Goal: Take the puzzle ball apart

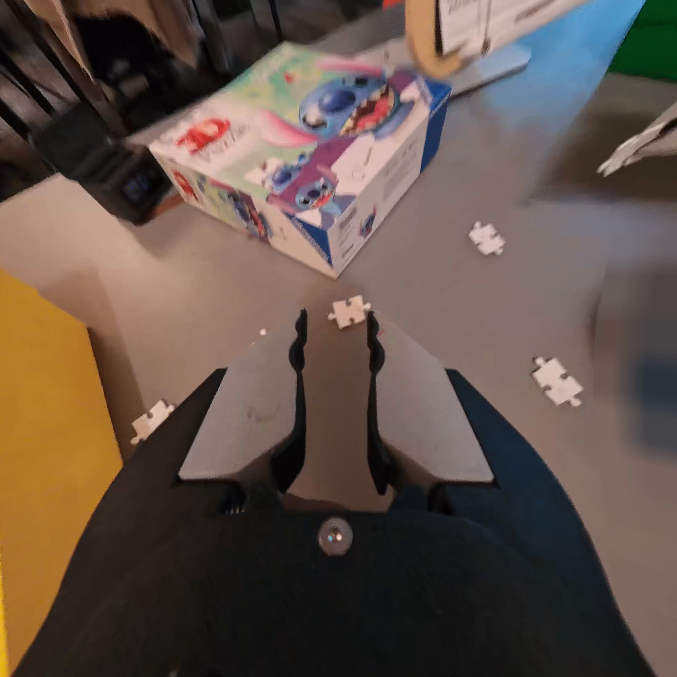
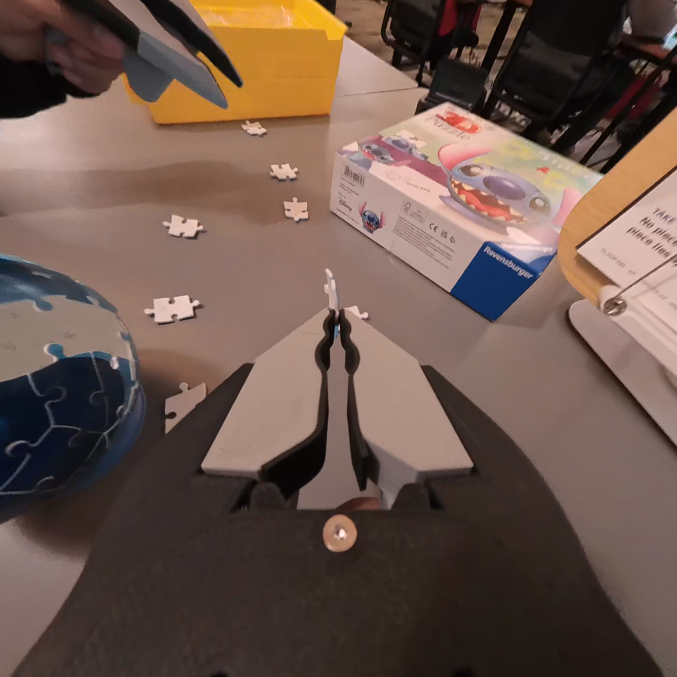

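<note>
Fingertips of the right gripper pinch one puzzle piece upright above the desk; lower it flat among the loose pieces before letting go. Puzzle ball sits left, part-dismantled. Farther off, the left gripper hangs spread and empty.

grey table | puzzle ball | loose pieces | puzzle box | yellow bin

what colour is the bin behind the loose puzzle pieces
Yellow; the bin shows best in the right wrist view, at the far edge of the table.
</note>
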